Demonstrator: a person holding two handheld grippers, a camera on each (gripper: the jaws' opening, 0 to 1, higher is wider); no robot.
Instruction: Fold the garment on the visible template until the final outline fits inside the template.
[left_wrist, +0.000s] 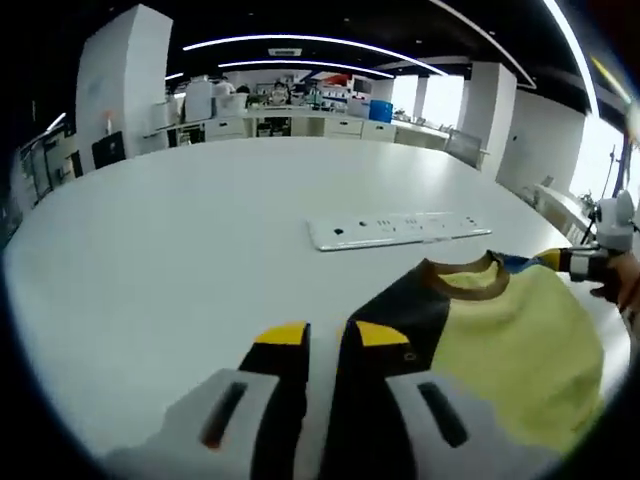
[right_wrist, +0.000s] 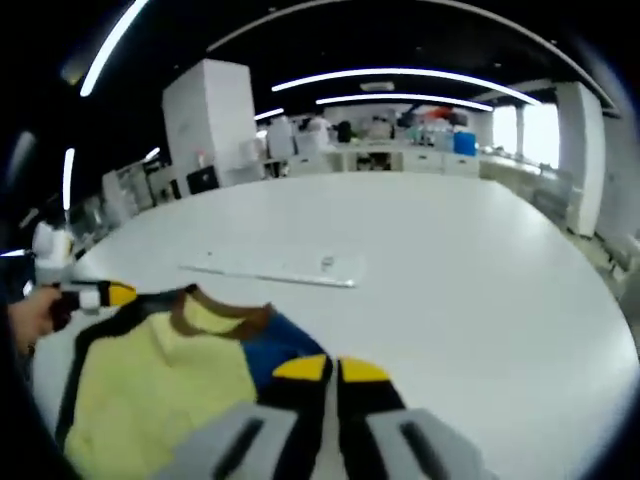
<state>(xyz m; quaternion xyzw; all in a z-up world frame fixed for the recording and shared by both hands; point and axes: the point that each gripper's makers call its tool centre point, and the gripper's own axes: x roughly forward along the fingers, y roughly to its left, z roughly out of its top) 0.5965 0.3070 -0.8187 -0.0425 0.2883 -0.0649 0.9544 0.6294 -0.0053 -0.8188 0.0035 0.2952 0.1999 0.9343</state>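
Note:
A yellow garment (left_wrist: 510, 340) with a brown collar (left_wrist: 462, 278) lies flat on the white table (left_wrist: 180, 250). It has a black shoulder (left_wrist: 400, 315) and a blue one (right_wrist: 280, 345). My left gripper (left_wrist: 325, 335) sits at the black shoulder's edge with its jaws slightly apart and white table showing between them. In the right gripper view it (right_wrist: 110, 294) comes in from the left, held by a hand (right_wrist: 25, 315). My right gripper (right_wrist: 331, 369) is shut on the blue shoulder. It also shows (left_wrist: 560, 262) at the right of the left gripper view.
A flat white panel (left_wrist: 400, 228) with small dark marks lies on the table just beyond the collar, also seen as a thin strip (right_wrist: 280, 272). Counters, white cabinets (right_wrist: 205, 125) and pillars stand far behind the table. Bare tabletop (right_wrist: 450, 260) stretches around the garment.

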